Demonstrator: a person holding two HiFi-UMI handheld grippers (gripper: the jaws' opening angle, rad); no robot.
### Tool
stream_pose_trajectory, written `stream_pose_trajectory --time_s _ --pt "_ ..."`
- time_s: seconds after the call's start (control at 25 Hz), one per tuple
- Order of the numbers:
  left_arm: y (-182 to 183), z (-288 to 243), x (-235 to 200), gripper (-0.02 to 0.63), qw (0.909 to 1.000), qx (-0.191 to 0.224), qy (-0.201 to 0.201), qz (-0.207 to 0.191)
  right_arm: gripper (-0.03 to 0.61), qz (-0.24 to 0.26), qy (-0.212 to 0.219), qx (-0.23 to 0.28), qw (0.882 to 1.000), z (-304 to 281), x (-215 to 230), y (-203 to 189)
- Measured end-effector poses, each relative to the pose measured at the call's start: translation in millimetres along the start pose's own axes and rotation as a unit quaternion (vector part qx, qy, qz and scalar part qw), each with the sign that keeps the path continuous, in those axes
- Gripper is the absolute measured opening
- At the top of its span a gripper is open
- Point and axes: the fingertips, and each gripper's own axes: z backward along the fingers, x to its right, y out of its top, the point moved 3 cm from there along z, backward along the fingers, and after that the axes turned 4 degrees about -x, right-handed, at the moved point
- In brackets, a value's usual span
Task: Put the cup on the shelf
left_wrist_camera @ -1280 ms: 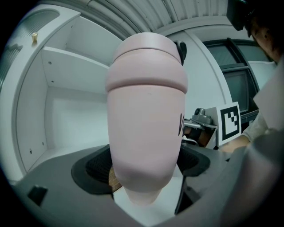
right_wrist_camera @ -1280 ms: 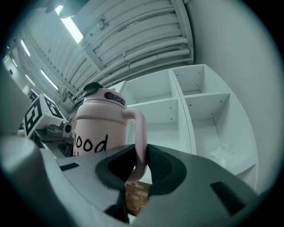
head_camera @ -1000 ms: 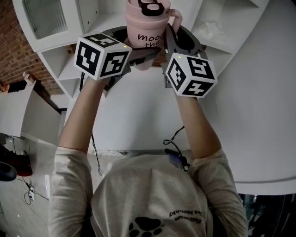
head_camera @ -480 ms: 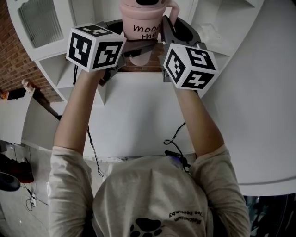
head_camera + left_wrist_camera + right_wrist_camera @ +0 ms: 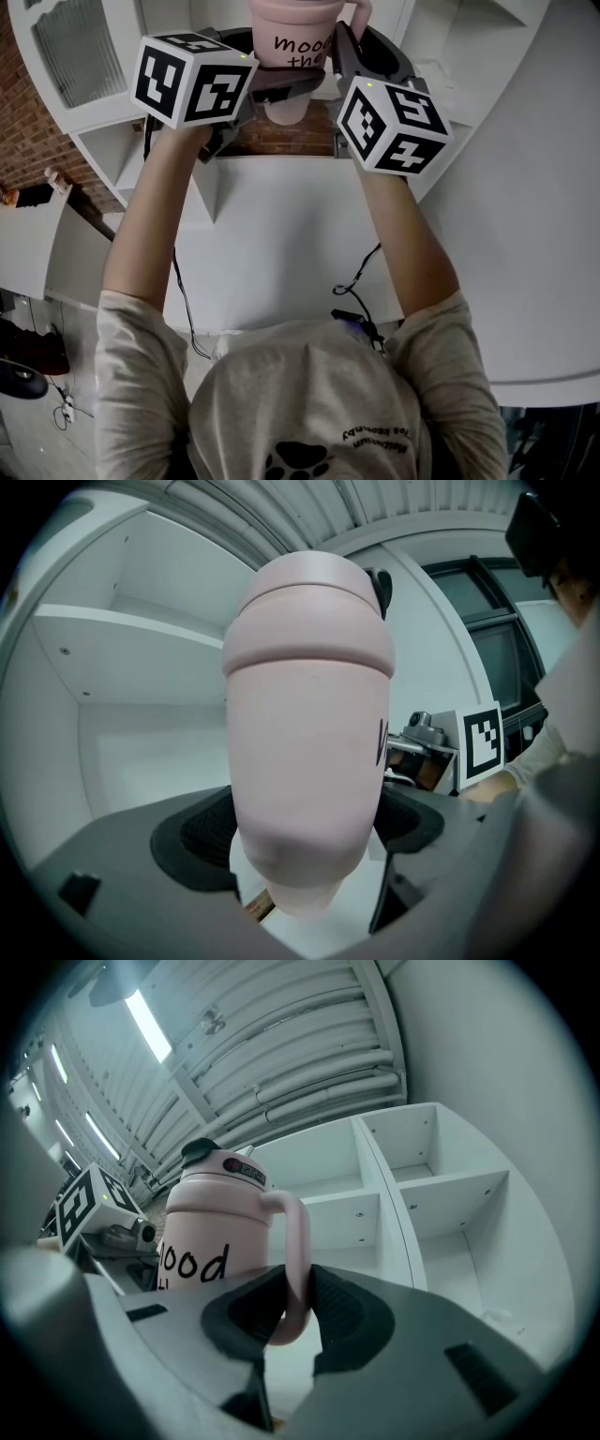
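Both hands have gone up and closer to the white shelf (image 5: 103, 122) since a second ago. The pink cup (image 5: 295, 42) now sits so high in the head view that its lid is cut off at the top edge. I hold the cup up in the air in front of the shelf, and it is not on any board yet. My left gripper (image 5: 284, 97) has its jaws pressed on the low, round part of the cup. My right gripper (image 5: 343, 58) has its jaws closed narrow on the handle (image 5: 298, 1269). The cup stands upright, with its black letters turned toward my right side. I think the step now is to carry it into one of the open boxes of the shelf, but I cannot tell yet which one. To do this well, I should move both hands together at the same speed. If one hand runs ahead, the cup may twist or tip. I should lift the bottom over the front edge of the board, not bump into it. Then I should lower the cup until it sits flat, and only then open the jaws.
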Motion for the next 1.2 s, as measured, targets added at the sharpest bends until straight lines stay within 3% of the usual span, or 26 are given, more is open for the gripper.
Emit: stream_pose_trajectory --time_s 0.16,0.44,1.2 --pt "10.7 -19.3 -35.0 0.448 1.0 -0.002 0.007 0.0 0.083 0.0 0.007 0.001 1.0 -39.7 15.7 -1.1" --pt "15.5 -3.5 -18.5 0.448 0.9999 -0.001 -0.012 -0.005 0.083 0.002 -0.009 -0.001 1.0 -19.2 4.3 11.2" --pt "9.0 -13.8 -26.2 0.449 0.9996 -0.013 -0.024 0.006 0.083 -0.005 -0.027 -0.016 0.999 -27.2 9.5 0.7"
